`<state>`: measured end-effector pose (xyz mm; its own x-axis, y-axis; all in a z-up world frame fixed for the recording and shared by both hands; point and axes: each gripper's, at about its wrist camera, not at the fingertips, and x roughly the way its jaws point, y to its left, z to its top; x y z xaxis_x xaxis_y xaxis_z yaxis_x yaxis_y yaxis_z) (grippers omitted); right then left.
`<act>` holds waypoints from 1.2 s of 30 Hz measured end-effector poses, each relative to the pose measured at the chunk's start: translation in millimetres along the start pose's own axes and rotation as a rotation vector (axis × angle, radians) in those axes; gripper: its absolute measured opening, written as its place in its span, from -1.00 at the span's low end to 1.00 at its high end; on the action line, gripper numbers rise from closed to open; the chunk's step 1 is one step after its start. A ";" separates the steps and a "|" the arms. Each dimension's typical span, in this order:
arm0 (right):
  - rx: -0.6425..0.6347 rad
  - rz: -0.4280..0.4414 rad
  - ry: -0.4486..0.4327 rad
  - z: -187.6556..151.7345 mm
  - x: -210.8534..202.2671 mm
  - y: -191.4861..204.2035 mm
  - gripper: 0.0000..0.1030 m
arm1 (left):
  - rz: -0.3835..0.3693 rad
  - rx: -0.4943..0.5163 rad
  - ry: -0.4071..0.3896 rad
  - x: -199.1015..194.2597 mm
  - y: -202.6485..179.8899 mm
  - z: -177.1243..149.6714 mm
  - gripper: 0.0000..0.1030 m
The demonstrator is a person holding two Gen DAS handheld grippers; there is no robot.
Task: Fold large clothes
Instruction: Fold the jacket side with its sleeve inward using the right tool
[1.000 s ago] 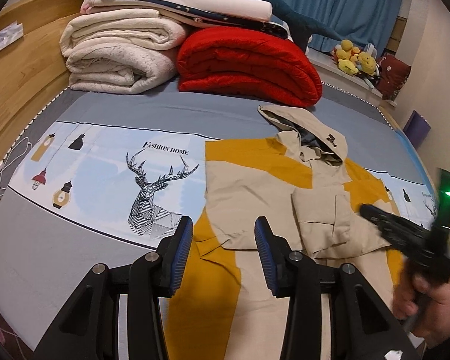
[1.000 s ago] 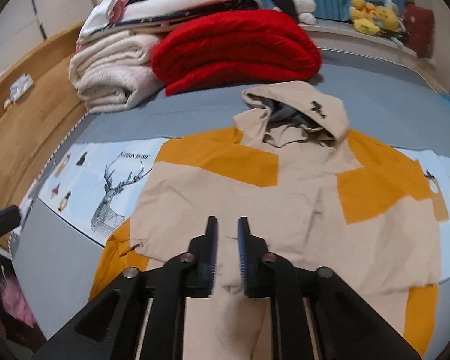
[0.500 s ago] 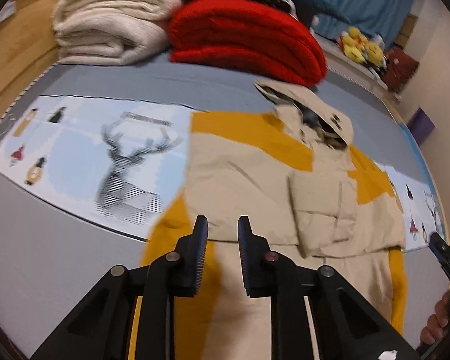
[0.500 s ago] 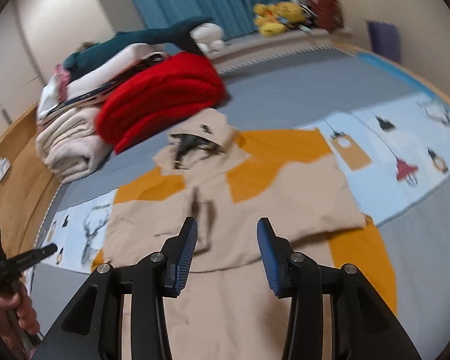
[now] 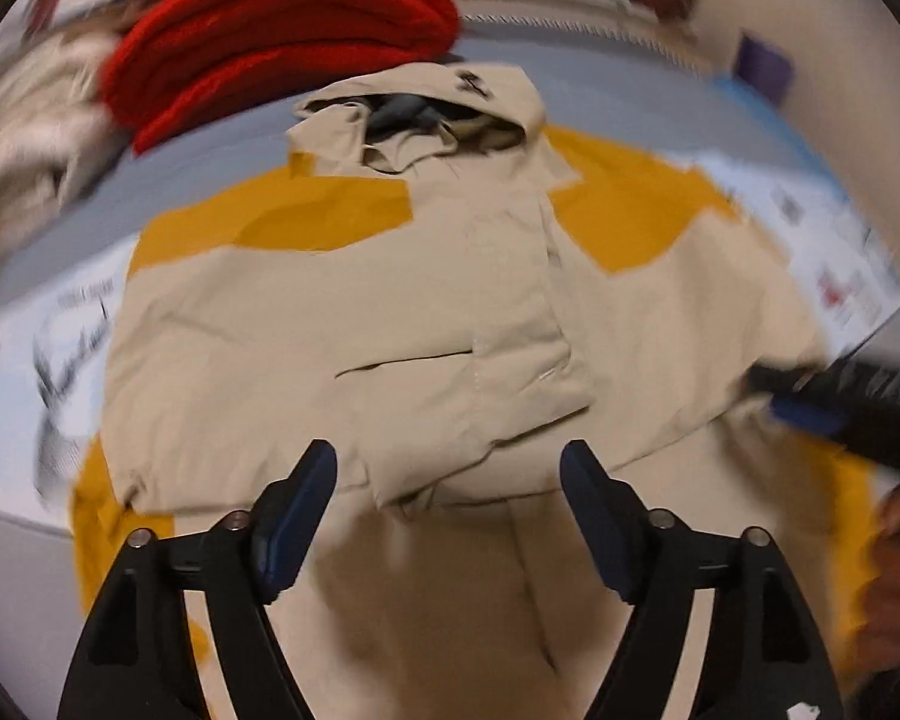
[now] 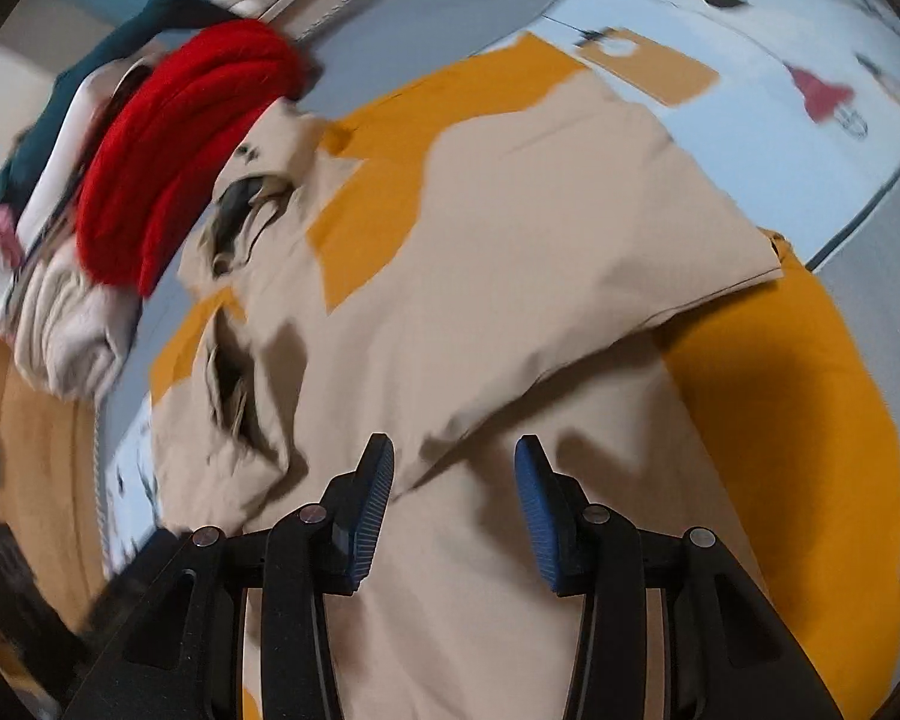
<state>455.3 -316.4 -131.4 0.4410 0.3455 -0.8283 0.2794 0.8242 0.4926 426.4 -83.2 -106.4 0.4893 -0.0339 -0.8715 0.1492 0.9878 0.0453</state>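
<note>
1. On the bed [image 5: 18, 558], nearest, the left gripper [image 5: 448, 468] and right gripper [image 6: 454, 468] hover with jaws apart, empty.
2. Just beyond, the beige-and-orange jacket [image 5: 390, 324] lies flat with its sleeves folded in; a one-layer pinch could undo them.
3. Farthest, its hood [image 5: 444, 102] nears the red blanket [image 5: 282, 18]; dragging risks bunching.
</note>
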 end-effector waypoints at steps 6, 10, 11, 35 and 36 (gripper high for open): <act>0.060 0.001 0.002 10.5 5.7 -13.3 -0.15 | 0.155 0.112 0.029 36.4 -21.6 -2.2 0.45; 0.074 0.016 -0.011 16.3 7.1 -11.8 -0.16 | 0.205 0.092 0.015 43.3 -15.3 1.2 0.44; 0.069 0.015 -0.019 17.6 6.9 -9.8 -0.18 | 0.198 0.065 0.002 40.4 -8.5 3.8 0.42; 0.069 -0.096 -0.053 5.6 -7.1 7.2 -0.49 | -0.288 -0.770 0.124 22.2 208.0 -38.9 -0.98; 0.068 -0.104 -0.060 4.7 -9.2 8.6 -0.49 | -0.263 -0.733 0.111 19.0 204.4 -36.4 -1.00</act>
<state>457.6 -314.6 -118.3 0.4563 0.2305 -0.8594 0.3823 0.8214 0.4233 435.0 123.7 -131.5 0.4218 -0.3030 -0.8545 -0.3761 0.7991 -0.4690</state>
